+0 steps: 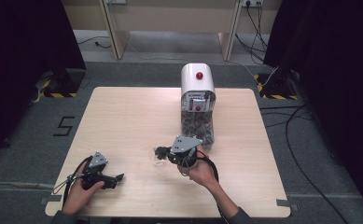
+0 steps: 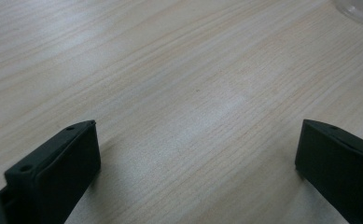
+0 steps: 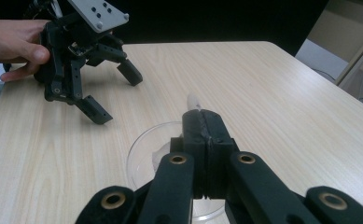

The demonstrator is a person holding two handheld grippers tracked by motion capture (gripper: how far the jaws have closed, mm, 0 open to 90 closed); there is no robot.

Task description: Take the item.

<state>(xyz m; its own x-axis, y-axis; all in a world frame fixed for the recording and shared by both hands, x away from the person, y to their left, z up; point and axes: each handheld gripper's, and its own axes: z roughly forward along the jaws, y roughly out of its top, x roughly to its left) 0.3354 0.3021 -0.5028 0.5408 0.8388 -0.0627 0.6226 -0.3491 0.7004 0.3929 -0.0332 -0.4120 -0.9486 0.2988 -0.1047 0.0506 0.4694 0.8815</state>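
Thin whitish strip (image 3: 193, 101), pinched over clear round dish (image 3: 144, 144)

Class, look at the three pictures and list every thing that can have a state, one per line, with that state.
Left tongs: open, jaws wide apart, nothing between them, resting on the table.
Right tongs: shut on a small white object, held above the dish.
Clear dish: upright on the table, its contents too hard to tell.
White dispenser: upright at the far edge, clear lower part full of dark pieces.
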